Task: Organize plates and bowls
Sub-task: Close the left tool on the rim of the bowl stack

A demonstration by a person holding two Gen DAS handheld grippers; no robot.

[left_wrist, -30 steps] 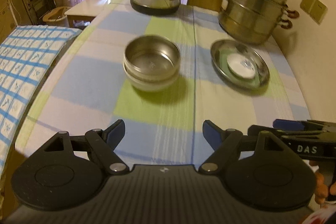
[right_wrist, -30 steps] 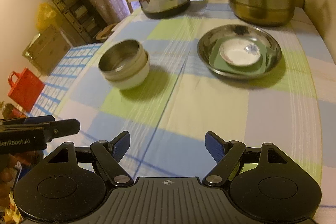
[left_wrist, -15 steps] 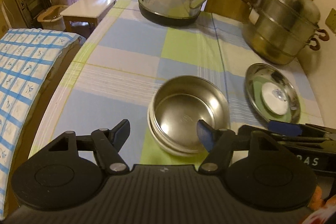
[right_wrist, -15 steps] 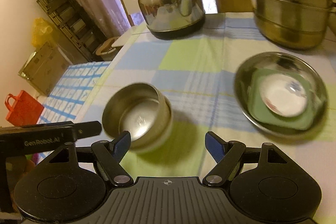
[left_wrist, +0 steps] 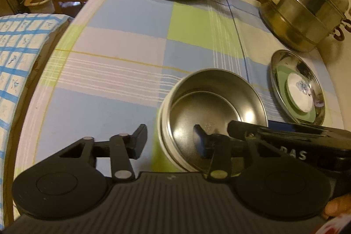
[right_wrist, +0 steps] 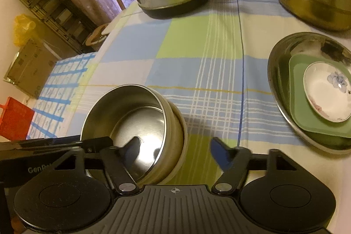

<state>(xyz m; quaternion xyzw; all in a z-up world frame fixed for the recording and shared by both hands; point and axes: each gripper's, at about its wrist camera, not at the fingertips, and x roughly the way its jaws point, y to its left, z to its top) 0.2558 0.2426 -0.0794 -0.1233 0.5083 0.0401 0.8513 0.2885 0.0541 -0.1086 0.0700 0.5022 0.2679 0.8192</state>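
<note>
Both grippers straddle opposite rims of the steel bowl (left_wrist: 216, 106), nested in a white bowl (left_wrist: 161, 131) near the table's (left_wrist: 122, 49) front edge; left gripper (left_wrist: 170, 142) and right gripper (right_wrist: 175, 149) jaws have just been closing, pads not yet pressing; plates (right_wrist: 311, 91) sit stacked toward the right edge.

Black left gripper (left_wrist: 170, 140) and right gripper (right_wrist: 175, 149), blue pads, silver rivets, ribbed grey bodies.
</note>
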